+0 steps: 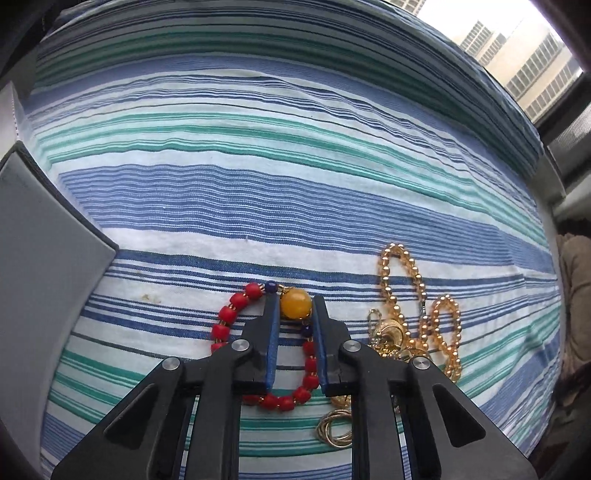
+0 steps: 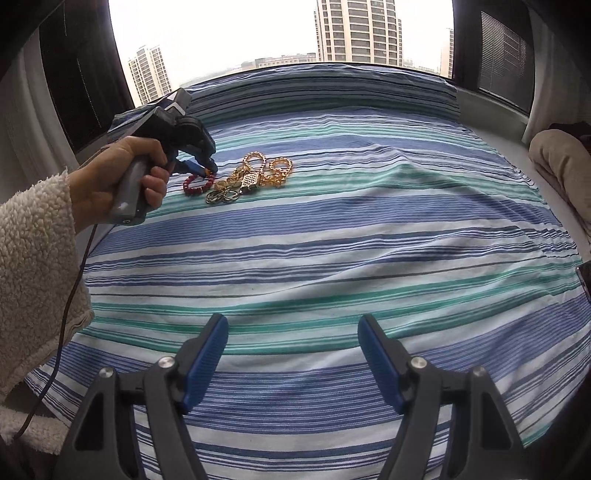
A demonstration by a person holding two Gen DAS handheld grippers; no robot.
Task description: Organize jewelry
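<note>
A red bead bracelet (image 1: 225,317) with one large yellow bead (image 1: 294,308) lies on the striped sheet (image 1: 295,184). My left gripper (image 1: 295,299) points down at it, and its blue pads press on the yellow bead from both sides. In the right wrist view, a hand (image 2: 122,166) holds the left gripper (image 2: 208,168) at the bracelet (image 2: 197,183). Just right of the bracelet is a heap of gold jewelry (image 2: 258,173): a gold bead necklace (image 1: 402,280), chains and rings (image 1: 332,428). My right gripper (image 2: 291,323) is open over bare sheet, far from the heap.
A grey flat box (image 1: 44,258) lies at the left edge of the sheet. A beige cloth (image 2: 561,162) sits past the sheet's right edge. A window (image 2: 280,33) runs behind the bed. A fleece sleeve (image 2: 33,251) and cable fill the left.
</note>
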